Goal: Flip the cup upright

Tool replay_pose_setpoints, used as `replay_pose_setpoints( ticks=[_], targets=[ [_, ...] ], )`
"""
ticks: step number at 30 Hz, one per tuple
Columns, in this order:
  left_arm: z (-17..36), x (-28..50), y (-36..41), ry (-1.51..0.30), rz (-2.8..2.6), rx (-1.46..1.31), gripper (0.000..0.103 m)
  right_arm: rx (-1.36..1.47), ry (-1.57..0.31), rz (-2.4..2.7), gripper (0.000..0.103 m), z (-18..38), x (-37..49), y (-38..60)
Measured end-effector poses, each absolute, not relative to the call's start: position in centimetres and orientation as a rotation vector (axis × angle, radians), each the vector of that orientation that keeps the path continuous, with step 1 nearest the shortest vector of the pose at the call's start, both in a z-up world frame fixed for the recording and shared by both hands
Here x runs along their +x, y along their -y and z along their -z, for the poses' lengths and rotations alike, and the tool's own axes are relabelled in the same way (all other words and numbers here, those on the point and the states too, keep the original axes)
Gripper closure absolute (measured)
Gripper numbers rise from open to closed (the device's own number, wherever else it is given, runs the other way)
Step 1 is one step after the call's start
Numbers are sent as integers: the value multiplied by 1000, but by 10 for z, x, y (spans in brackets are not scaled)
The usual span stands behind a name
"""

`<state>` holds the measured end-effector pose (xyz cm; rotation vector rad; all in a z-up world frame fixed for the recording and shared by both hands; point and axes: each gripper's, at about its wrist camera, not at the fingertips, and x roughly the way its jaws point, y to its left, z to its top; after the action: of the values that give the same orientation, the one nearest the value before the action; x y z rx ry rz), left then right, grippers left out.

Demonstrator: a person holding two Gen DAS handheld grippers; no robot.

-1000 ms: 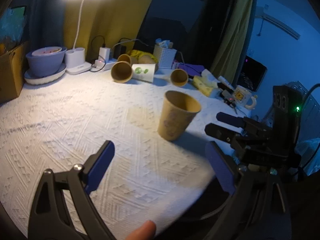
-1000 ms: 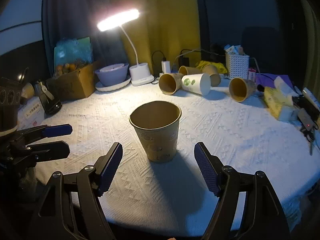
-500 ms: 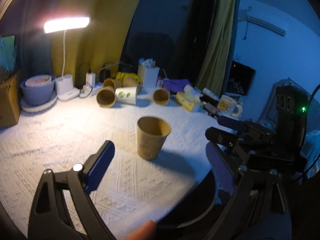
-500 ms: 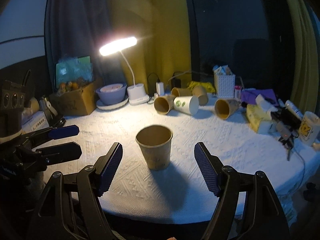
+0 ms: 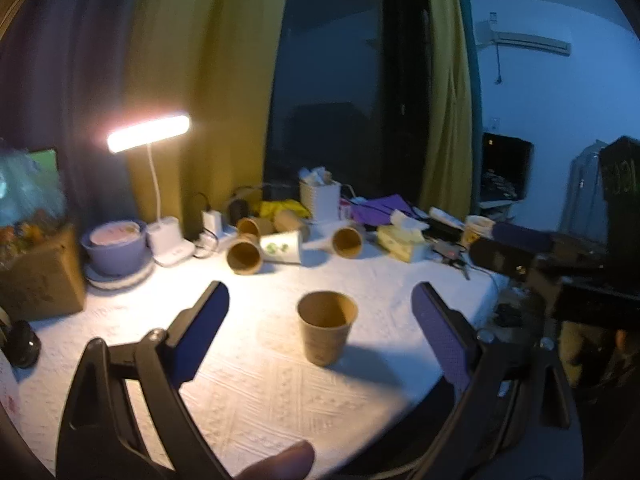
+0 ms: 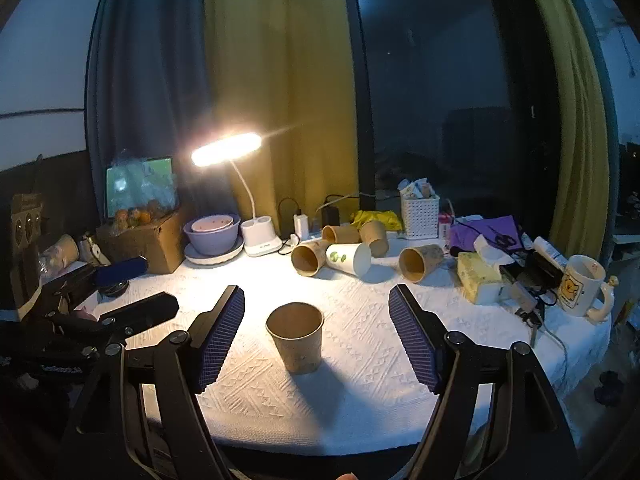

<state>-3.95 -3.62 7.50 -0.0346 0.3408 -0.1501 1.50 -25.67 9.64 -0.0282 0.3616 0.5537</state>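
Observation:
A brown paper cup (image 5: pixel 326 330) stands upright, mouth up, on the white tablecloth (image 5: pixel 260 392); it also shows in the right wrist view (image 6: pixel 296 336). My left gripper (image 5: pixel 320 334) is open and empty, held back from the cup. My right gripper (image 6: pixel 316 338) is open and empty, also back from the cup. Each gripper shows in the other's view: the right one (image 5: pixel 516 248) at the right edge, the left one (image 6: pixel 132 288) at the left.
Several paper cups (image 6: pixel 340 254) lie on their sides at the back of the table. A lit desk lamp (image 6: pixel 256 236), a bowl (image 6: pixel 212 232), a cardboard box (image 6: pixel 148 240), a white basket (image 6: pixel 420 216), tissues (image 6: pixel 480 276) and a mug (image 6: pixel 580 288) crowd the back and right.
Both grippers have pulled back and up from the upright cup, which now looks smaller. The cup has not moved.

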Motion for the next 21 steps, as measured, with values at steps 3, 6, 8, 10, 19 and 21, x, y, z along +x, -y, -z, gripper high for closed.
replay_pose_setpoints(
  ticks=[3,6,8,10,19,21],
  targets=[
    [-78,-41,34,-319,122,-12,9,-19,-372,-538,25,-97,17,262],
    [-77,-41,29,-306,76,3,9,-13,-382,-530,25,-93,22,265],
    [-75,-39,25,-315,72,-10,9,-17,-388,-528,25,-90,24,264],
    [-72,-38,23,-323,68,-15,9,-20,-392,-530,25,-87,25,263],
    [-66,-38,19,-328,68,-42,9,-41,-408,-535,25,-81,28,257],
    [-65,-38,19,-329,68,-48,9,-40,-407,-535,25,-81,28,257]
  ],
)
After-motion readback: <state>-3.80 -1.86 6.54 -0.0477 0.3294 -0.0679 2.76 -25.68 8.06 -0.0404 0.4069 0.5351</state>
